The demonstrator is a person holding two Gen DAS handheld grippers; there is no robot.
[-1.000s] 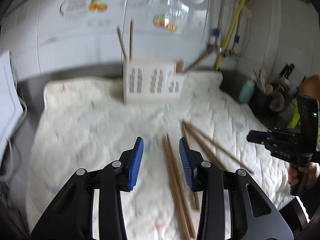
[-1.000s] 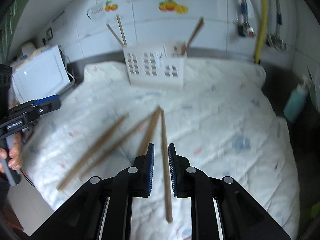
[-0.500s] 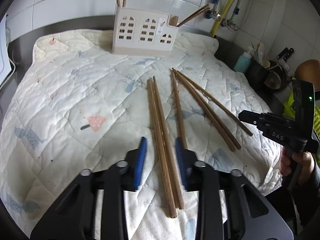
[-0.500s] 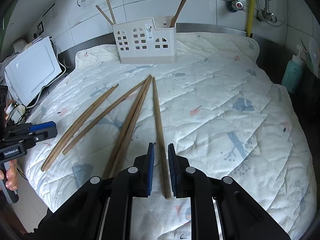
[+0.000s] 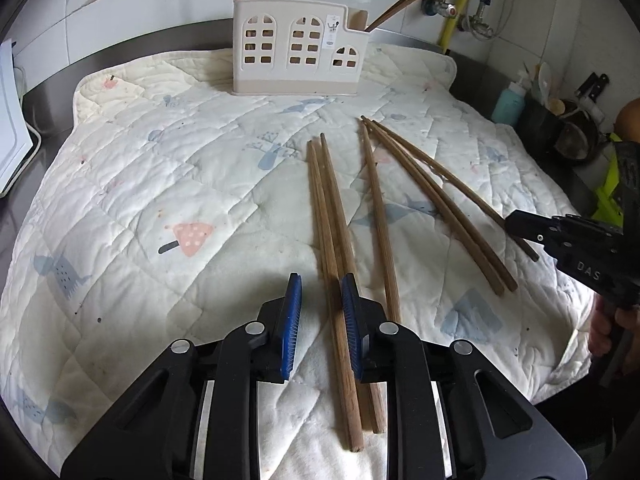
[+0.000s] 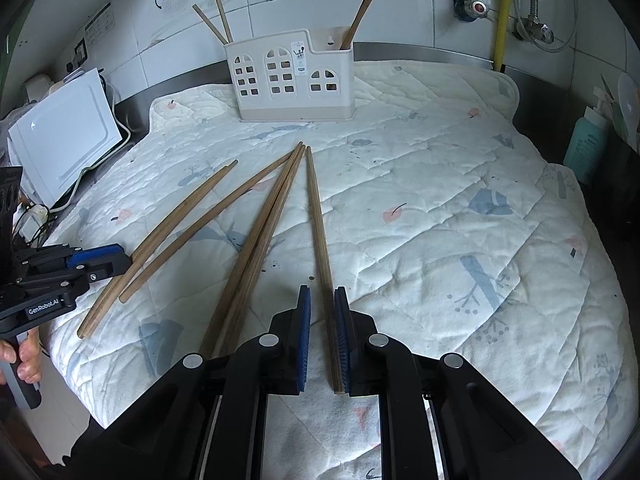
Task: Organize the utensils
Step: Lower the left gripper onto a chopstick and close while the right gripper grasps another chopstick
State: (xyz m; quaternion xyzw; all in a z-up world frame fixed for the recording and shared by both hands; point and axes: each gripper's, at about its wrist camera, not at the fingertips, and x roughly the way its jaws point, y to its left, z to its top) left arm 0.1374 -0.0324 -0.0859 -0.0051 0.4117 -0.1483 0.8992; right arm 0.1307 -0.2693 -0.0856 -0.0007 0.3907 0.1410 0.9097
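— Wooden chopsticks (image 5: 332,236) lie loose on the quilted cloth (image 5: 160,184) over the desk, near the white holder (image 5: 298,54) at the far edge.

— Left tongs (image 5: 318,312) are closing round a pair, not yet pinching. Right tongs (image 6: 320,334) sit nearly closed against a single stick (image 6: 318,216); whether they are gripping it, I can't tell.

— Next: clamp, lift, drop into the holder's slots.

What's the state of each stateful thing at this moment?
left gripper: jaws closing, chopstick pair between them, not yet clamped.
right gripper: narrowly open, single chopstick between the jaws.
utensil holder: upright, standing chopsticks inside.
loose chopsticks: flat on the quilt.
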